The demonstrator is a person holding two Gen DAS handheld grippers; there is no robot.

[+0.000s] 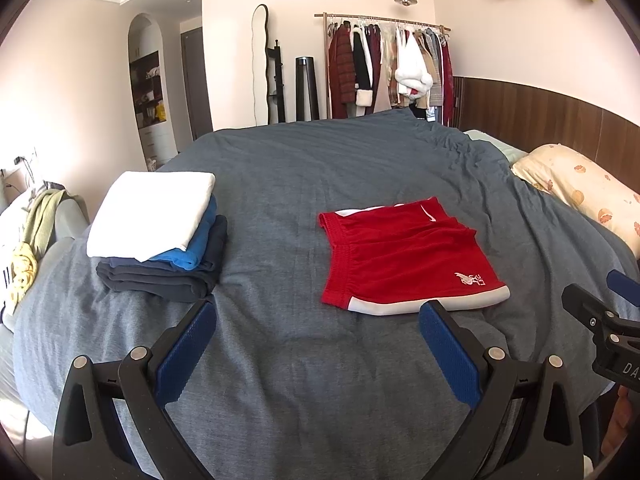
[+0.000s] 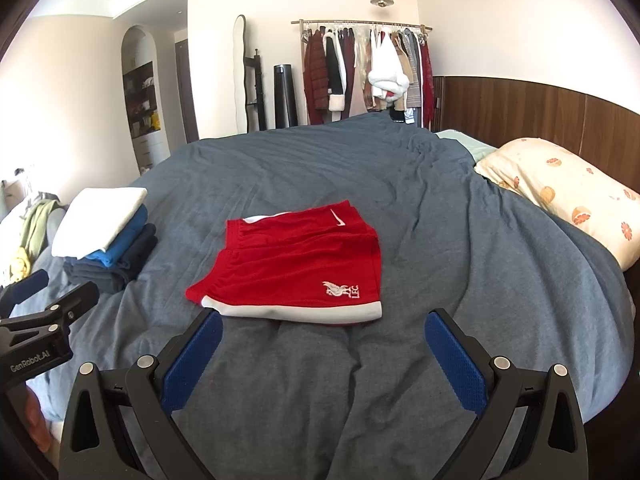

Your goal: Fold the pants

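The red shorts [image 2: 292, 264] lie folded in half on the grey bed [image 2: 460, 260], hem toward both tools, and neither touches them: the left tool [image 1: 318, 316] and right tool [image 2: 324, 328] hang spread wide and empty. The likely trouble is a pinch that catches only the top layer — the thin, slippery mesh would slide and undo the fold. The soft, wrinkled duvet might get pinched too, beside the stack of folded clothes [image 1: 160, 236].
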